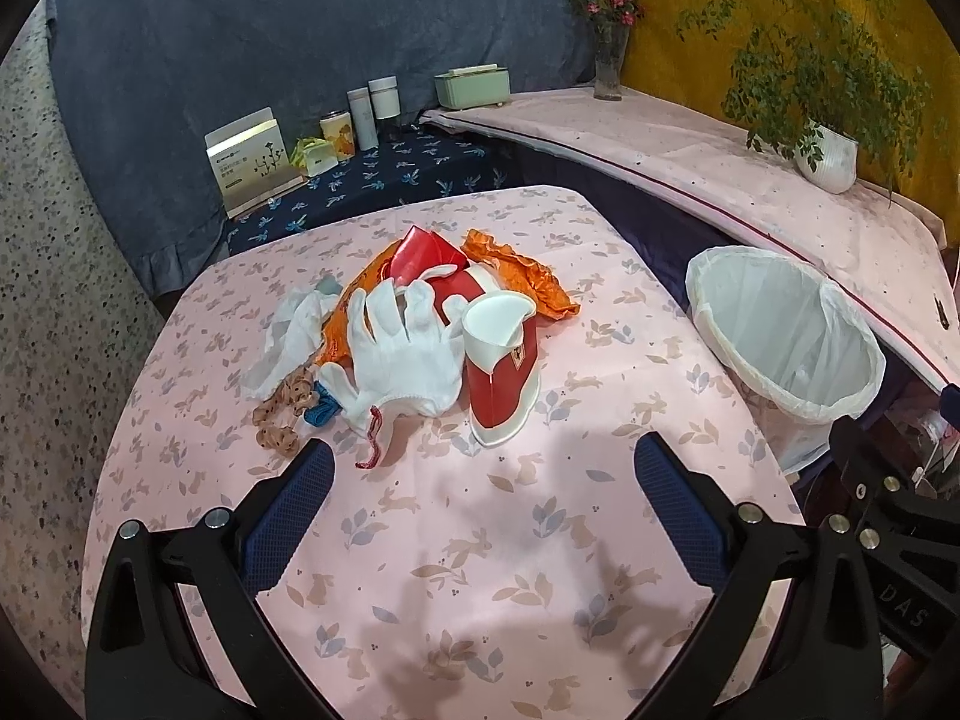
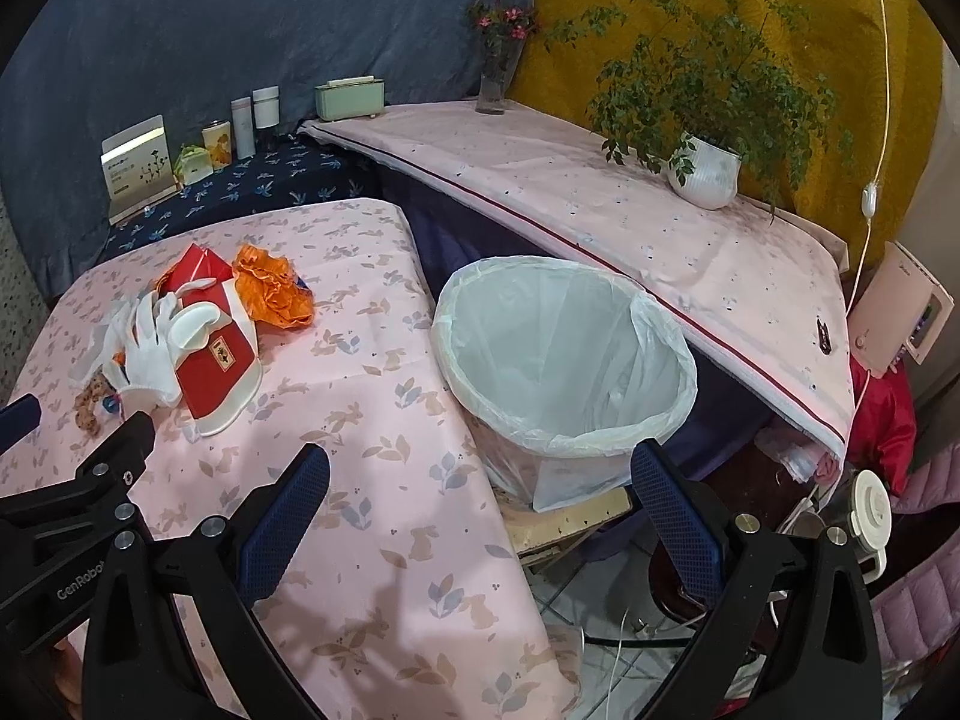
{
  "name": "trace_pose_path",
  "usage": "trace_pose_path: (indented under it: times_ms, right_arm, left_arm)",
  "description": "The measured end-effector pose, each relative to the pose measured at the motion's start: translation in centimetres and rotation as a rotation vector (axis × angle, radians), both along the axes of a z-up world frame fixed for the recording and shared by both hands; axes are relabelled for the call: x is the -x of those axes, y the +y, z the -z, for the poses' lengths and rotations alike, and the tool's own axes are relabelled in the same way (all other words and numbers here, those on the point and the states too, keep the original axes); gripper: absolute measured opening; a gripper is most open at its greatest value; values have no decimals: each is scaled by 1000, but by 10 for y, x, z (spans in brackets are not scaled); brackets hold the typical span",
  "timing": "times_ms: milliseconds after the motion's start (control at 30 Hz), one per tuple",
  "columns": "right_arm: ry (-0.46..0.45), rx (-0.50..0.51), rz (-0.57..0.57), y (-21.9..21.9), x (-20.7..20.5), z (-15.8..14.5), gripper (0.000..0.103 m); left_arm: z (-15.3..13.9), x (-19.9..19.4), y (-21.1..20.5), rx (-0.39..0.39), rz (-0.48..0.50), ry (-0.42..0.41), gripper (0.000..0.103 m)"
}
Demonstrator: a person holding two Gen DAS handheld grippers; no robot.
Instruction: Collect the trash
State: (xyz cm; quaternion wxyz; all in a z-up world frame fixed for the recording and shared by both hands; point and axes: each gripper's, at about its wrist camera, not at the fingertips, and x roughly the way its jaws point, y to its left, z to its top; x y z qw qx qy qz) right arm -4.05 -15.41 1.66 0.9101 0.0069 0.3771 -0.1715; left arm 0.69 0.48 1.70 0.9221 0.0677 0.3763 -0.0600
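My left tool [image 1: 483,468] is wide open and holds nothing; the right tool [image 2: 480,474] also, pointing toward the bin [image 2: 564,360]. The trash lies in one pile on the worktop [image 1: 540,540], just ahead of the left tool: glove [image 1: 402,354] on top, red box [image 1: 504,378] beside it. I think I should take the glove first, pinching low at its cuff, so the box is not dragged.
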Motion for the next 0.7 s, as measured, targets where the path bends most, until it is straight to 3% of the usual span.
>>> trace_pose_path:
  times_ms: [700]
  right_arm:
    - [-41,13,15,17,-35,1,96]
  left_arm:
    - [14,-39,50,21,-60,-1,96]
